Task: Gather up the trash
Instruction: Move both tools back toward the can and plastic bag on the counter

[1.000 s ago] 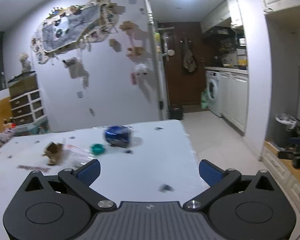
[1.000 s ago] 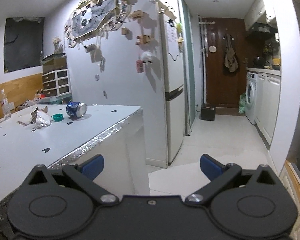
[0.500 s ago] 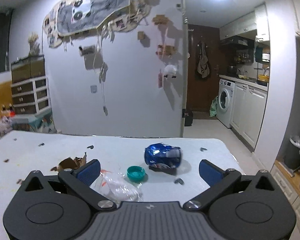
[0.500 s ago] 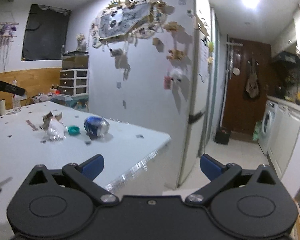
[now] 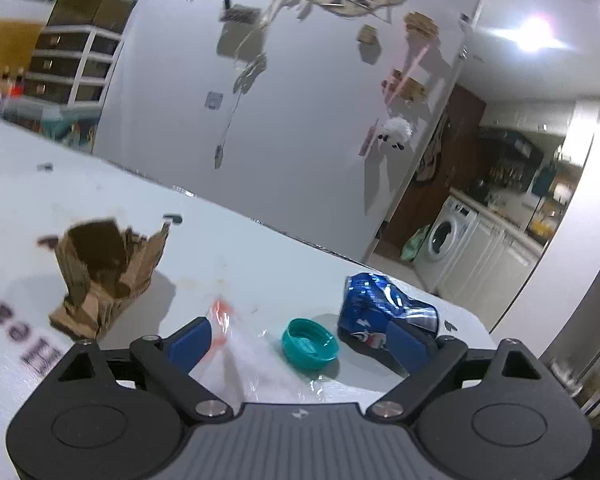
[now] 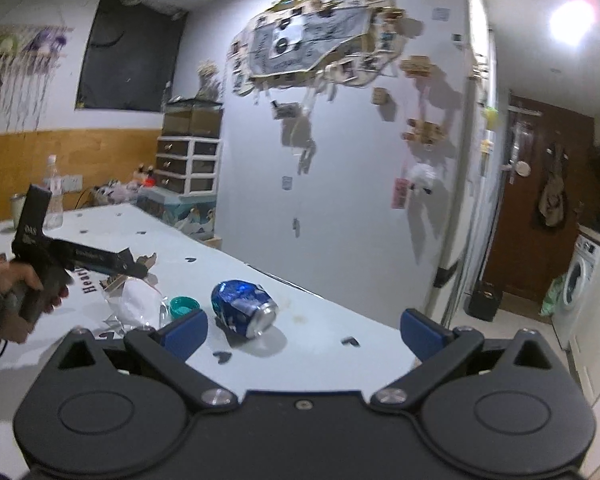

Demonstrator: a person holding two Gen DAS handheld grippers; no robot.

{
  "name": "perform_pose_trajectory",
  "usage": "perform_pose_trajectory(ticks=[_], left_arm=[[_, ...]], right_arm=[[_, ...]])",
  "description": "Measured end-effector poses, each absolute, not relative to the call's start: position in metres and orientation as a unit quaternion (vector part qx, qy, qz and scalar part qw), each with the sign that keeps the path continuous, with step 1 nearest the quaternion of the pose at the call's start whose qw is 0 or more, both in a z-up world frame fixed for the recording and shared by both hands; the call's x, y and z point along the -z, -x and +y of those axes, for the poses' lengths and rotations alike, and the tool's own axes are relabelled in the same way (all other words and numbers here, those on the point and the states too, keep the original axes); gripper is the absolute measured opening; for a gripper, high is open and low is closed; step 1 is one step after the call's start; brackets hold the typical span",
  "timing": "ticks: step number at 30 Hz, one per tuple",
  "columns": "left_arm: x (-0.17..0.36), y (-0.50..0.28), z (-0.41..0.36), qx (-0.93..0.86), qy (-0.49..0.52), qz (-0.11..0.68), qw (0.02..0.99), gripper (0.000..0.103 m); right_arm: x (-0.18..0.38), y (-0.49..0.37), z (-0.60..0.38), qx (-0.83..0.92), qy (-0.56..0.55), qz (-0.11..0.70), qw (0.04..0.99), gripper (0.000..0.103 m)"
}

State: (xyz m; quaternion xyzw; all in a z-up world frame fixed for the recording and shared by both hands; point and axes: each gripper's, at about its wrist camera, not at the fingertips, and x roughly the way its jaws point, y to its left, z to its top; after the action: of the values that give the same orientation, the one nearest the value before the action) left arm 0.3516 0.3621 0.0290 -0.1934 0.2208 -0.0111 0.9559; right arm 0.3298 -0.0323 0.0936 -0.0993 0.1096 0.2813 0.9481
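The trash lies in a loose cluster near the table's (image 5: 260, 248) far corner, with the teal bottle cap (image 5: 309, 344) as its centre: the crushed blue can (image 5: 384, 314) just right of the cap, the clear plastic wrapper (image 5: 256, 364) just left of it, and the torn brown paper bag (image 5: 100, 272) further left. The left hand-held gripper (image 5: 300, 346) has just been narrowing its jaws but remains released, straddling wrapper and cap, probably lining up a first pick. The right hand-held gripper (image 6: 304, 330) hangs released and empty behind the can (image 6: 244, 306).
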Motion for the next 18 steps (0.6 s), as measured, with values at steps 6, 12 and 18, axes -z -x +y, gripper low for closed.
perform_pose_trajectory(ticks=[6,12,18], left_arm=[[-0.023,-0.348,0.386,0.022,0.220,0.217,0.951,0.090],[-0.021,-0.350,0.412,0.022,0.221,0.194,0.956,0.090],[-0.015,-0.357,0.435,0.034,0.255,0.161,0.953,0.091]], right_arm=[[-0.089,-0.362,0.034,-0.276,0.184,0.094,0.939,0.103],[-0.051,-0.396,0.103,-0.277,0.281,0.101,0.913,0.101],[-0.007,-0.413,0.148,-0.280,0.376,0.108,0.876,0.095]])
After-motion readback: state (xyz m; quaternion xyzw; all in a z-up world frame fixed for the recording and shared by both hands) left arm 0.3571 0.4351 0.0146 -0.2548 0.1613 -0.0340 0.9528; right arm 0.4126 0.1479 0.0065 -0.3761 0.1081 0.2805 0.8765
